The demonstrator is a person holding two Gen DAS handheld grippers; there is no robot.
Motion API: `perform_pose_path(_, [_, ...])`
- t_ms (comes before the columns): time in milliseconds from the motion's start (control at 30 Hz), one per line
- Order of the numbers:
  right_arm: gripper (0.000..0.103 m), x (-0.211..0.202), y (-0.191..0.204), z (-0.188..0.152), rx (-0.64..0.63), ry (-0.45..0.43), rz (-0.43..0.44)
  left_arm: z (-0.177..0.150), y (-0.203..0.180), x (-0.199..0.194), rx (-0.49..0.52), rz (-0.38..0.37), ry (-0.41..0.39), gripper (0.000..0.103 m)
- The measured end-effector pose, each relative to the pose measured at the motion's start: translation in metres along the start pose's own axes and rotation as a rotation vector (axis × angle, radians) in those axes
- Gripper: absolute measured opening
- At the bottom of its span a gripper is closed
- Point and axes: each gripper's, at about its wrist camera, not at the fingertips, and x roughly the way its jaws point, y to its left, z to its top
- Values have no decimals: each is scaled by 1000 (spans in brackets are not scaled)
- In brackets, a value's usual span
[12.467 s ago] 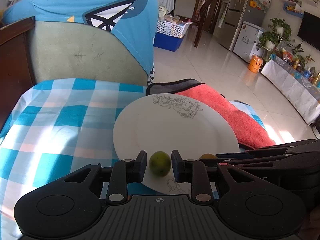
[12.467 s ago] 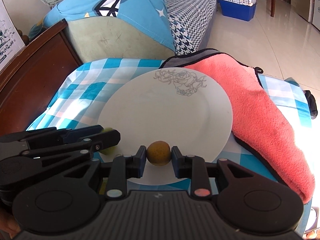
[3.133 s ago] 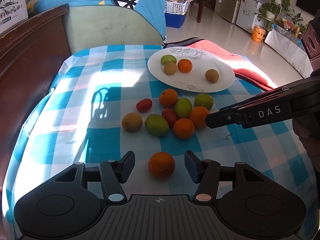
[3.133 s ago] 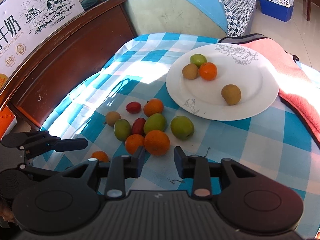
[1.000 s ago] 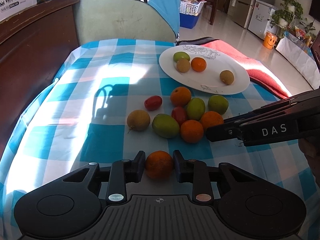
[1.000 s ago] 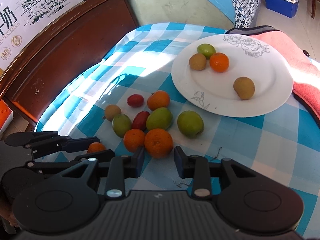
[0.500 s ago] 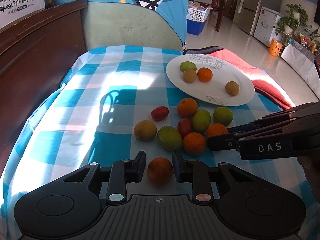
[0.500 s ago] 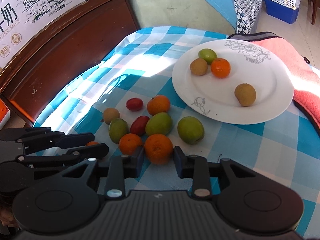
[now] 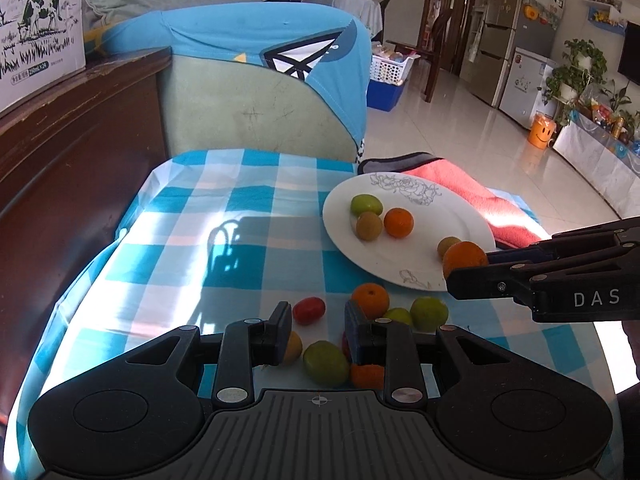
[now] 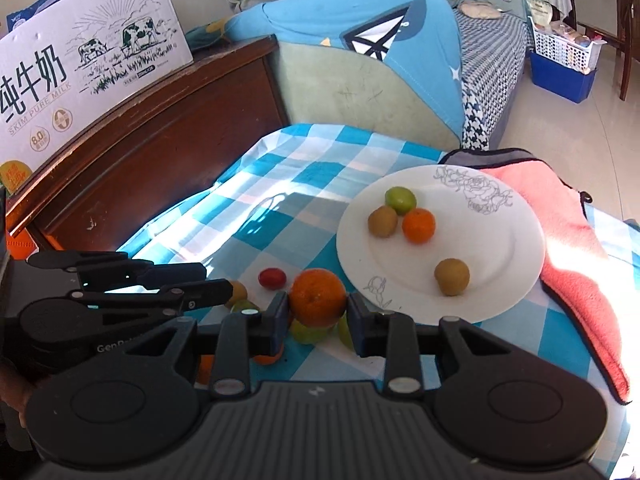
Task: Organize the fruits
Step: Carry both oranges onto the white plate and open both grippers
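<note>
My right gripper (image 10: 318, 305) is pinching a round orange (image 10: 317, 295) between its 2 fingers and holds it up in the air, above the pile of loose fruit on the checked tablecloth (image 9: 240, 240). The left wrist camera shows this orange at the tip of the right gripper, about over the near rim of the white plate (image 10: 500, 248) and close beside a brown fruit (image 10: 452, 277) that lies there alone.

My left gripper (image 9: 317, 326) is spread about as wide as 1 fruit and nothing is between the fingers; it hangs low over the pile. Through the gap I see a red tomato (image 9: 308, 310), and under it a green fruit (image 9: 326, 362).

The plate already has 4 fruits: a green one (image 10: 400, 199), a brown one (image 10: 383, 221) and an orange one (image 10: 418, 225) touching together at the far side, and the single brown fruit nearer to me. The important relation is this: from the right gripper the plate lies ahead and to the right, so I judge the next move is a short carry forward and right. The bare middle of the plate, between the group of 3 and the single fruit, looks like the best place to lower it. The orange is round, so I think it may roll against its neighbours when I let go. The right hand is clearly the nearer one to the plate.
</note>
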Motion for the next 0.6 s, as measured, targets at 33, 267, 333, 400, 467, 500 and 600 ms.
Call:
perform_pose_path(33, [32,-1,-3,2,6,-4,-5,3,-1,0,4,-6,-5,26])
perform_pose_path(267, [32,-2,-19,12,42,-11,-27,17,-11,5,29,-40,-25,26])
perform_pose_path(333, [32,-2,-23,15,48,-13,-31,21,-14,7,38,-46,-29,26])
perform_pose_path(400, [32,-2,-29,17,55,-16,-37,25,-17,10,52,-49,-34,26])
perform_pose_path(467, [32,-2,-35,20,57,-18,-49,29,-21,16,63,-54,-37,26])
perform_pose_path(500, [32,-2,-39,22,59,-19,-58,31,-22,19,68,-60,-37,26])
perform_pose_path(600, [32,0,-52,26,85,-20,-80,35,-25,25,76,-74,-36,26])
